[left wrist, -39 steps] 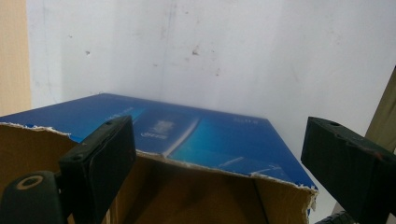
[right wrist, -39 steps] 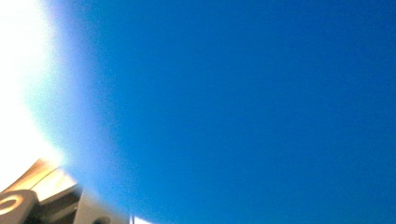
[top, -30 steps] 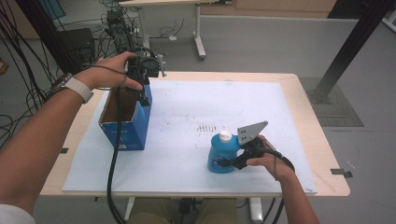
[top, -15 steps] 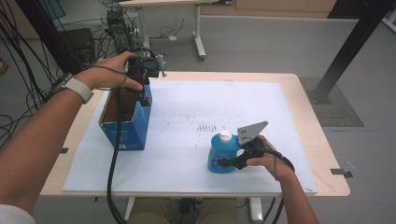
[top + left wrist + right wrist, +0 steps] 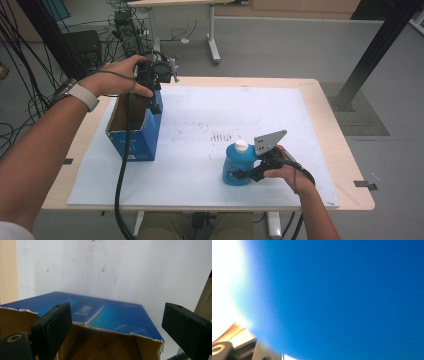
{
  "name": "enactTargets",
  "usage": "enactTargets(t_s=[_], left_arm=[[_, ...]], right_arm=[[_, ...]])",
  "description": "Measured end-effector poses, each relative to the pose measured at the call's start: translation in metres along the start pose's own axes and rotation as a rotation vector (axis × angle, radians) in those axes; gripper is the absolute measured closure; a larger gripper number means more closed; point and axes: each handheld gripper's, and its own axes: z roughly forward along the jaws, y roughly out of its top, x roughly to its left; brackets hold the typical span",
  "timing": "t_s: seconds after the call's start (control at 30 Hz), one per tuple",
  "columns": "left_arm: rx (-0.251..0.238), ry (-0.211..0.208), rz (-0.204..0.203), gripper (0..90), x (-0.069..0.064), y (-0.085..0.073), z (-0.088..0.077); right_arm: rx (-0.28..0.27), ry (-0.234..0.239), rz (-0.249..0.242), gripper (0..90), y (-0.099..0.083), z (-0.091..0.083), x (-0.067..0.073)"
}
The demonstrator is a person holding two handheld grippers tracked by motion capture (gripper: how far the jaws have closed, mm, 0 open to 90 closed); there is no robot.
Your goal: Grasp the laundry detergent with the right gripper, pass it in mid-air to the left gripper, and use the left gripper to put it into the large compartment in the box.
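An open blue cardboard box stands on the left of the white sheet. My left gripper points down at the box's far right corner. In the left gripper view the left gripper is open wide; the torn top edge of the box runs between its fingers, and neither presses on it. A blue bottle with a white cap stands near the front right, with my right gripper shut on its lower body. In the right gripper view the bottle is a close blue blur.
A white sheet covers most of the wooden table. Small red marks lie on the sheet behind the bottle. Cables and equipment crowd the floor at the back left, and a black post stands at the back right.
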Motion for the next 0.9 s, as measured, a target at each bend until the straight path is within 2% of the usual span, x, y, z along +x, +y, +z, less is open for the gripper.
enactTargets(t_s=[0.17, 0.33, 0.6, 0.83, 0.9], left_arm=[[-0.007, 0.001, -0.005, 9.5, -0.004, 0.003, -0.006], [-0.011, 0.013, 0.003, 9.5, -0.009, 0.006, -0.013], [-0.005, 0.011, 0.013, 8.9, -0.019, 0.011, -0.024], [-0.013, 0.01, 0.031, 8.5, -0.029, 0.022, -0.037], [-0.009, 0.012, 0.039, 8.6, -0.032, 0.026, -0.04]], right_arm=[[0.021, -0.002, 0.0, 42.7, 0.003, -0.001, 0.0], [-0.016, -0.005, 0.009, 42.7, 0.008, -0.006, -0.002], [0.001, -0.02, 0.013, 42.7, 0.026, -0.02, -0.002], [0.001, -0.025, 0.065, 42.8, 0.044, -0.034, -0.003], [0.003, -0.046, 0.059, 42.9, 0.051, -0.039, -0.004]])
